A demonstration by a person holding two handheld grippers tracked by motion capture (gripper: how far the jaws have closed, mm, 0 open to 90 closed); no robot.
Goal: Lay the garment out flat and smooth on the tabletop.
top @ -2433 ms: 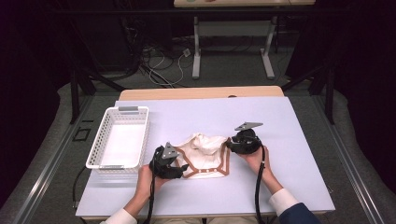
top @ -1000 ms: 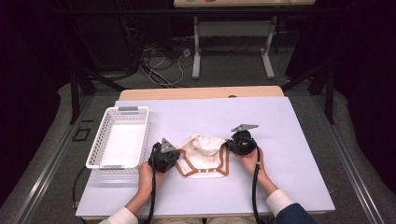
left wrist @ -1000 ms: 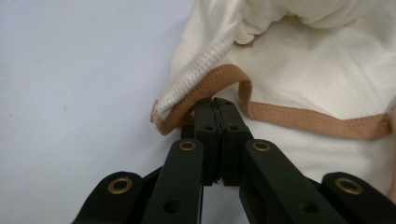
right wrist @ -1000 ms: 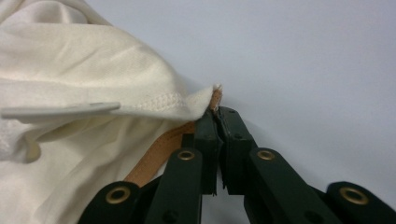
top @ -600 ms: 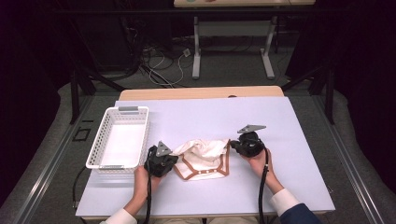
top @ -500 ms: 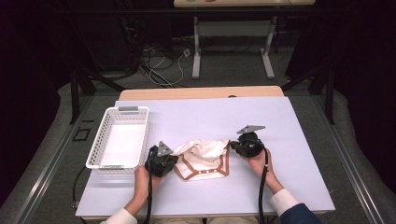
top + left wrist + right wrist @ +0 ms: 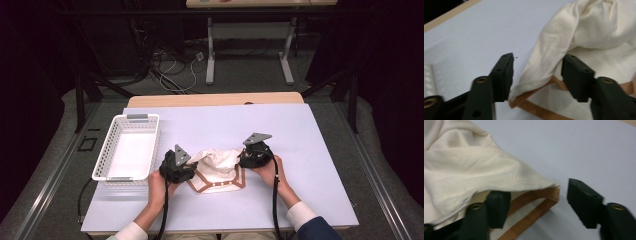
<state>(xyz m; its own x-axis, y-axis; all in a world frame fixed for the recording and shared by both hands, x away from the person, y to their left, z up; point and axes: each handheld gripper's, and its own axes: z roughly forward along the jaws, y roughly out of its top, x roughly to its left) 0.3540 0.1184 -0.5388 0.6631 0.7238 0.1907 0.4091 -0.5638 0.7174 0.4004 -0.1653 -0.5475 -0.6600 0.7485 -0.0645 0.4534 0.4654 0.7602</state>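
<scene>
A cream cloth (image 7: 218, 166) with brown trim lies crumpled on the pale table (image 7: 225, 120), between my two grippers. My left gripper (image 7: 191, 169) is at the cloth's left edge. Its jaws have just been opening, and in the left gripper view (image 7: 537, 67) a folded cloth (image 7: 586, 30) corner lies loose between the parted pads. My right gripper (image 7: 241, 160) is at the cloth's right edge. Its jaws have also just been opening, and in the right gripper view (image 7: 536, 195) the cloth (image 7: 461, 165) hem and brown trim (image 7: 534, 194) rest between the pads, unpressed.
A white perforated basket (image 7: 155, 145) stands on the table to the left of the left gripper. The person's hands and forearms come in from the near edge. Beyond the table are a floor with cables and a second desk's legs (image 7: 210, 55).
The cloth's raised fold has come down and spread wider across the lower part. Both hands have shifted slightly apart and stay at the cloth's sides.
</scene>
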